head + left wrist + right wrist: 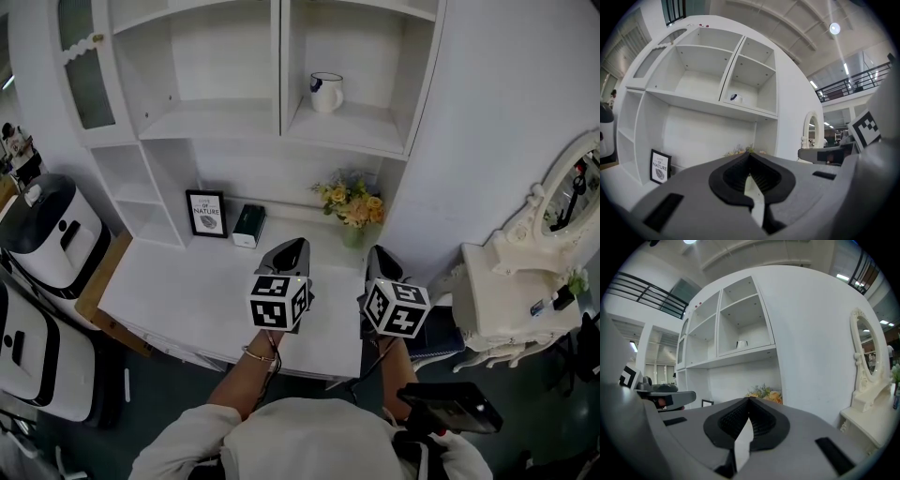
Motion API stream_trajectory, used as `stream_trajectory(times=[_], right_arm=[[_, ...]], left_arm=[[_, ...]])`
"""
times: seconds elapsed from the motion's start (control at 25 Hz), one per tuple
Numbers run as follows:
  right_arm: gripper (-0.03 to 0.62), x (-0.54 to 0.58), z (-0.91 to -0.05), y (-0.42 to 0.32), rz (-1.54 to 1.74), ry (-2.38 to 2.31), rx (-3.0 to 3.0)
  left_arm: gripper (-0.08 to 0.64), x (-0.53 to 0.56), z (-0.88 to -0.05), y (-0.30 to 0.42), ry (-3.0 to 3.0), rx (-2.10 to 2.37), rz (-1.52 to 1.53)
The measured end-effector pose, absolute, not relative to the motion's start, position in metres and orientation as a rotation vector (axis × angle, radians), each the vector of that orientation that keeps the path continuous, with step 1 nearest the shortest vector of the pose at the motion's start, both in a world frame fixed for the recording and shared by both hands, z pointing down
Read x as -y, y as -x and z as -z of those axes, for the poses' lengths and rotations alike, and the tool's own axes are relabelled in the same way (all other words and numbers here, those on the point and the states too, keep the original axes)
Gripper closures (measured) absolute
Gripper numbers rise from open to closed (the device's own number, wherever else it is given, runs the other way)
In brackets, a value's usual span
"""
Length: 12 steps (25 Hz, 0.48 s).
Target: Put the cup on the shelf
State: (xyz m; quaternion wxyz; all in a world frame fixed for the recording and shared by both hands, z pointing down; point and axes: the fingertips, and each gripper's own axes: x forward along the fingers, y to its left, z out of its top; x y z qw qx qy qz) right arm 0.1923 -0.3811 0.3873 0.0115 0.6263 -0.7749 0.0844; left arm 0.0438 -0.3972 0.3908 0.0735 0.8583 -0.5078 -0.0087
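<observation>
A white cup (326,92) with a dark blue mark stands upright on the shelf (352,128), in the upper right compartment of the white unit. It shows small and far in the left gripper view (736,98) and the right gripper view (741,344). My left gripper (292,246) is shut and empty above the white desk (178,291), well below the cup. Beside it, my right gripper (380,253) is shut and empty too. In their own views the left gripper (749,157) and right gripper (749,401) have their tips together, holding nothing.
On the desk's back edge stand a framed print (206,214), a dark green box (248,226) and a vase of flowers (352,204). A white dressing table with a mirror (511,281) is at the right. White appliances (52,234) stand at the left.
</observation>
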Motion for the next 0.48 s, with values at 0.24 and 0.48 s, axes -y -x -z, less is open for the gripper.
stream_trajectory(times=[0.24, 0.48], right_arm=[[0.571, 0.387, -0.387, -0.183, -0.244, -1.924, 2.421], [0.571, 0.394, -0.382, -0.179, -0.206, -1.904, 2.418]], left_arm=[[0.552, 0.404, -0.389, -0.041, -2.588, 1.528, 0.018], [0.552, 0.41, -0.385, -0.042, -2.601, 1.532, 0.019]])
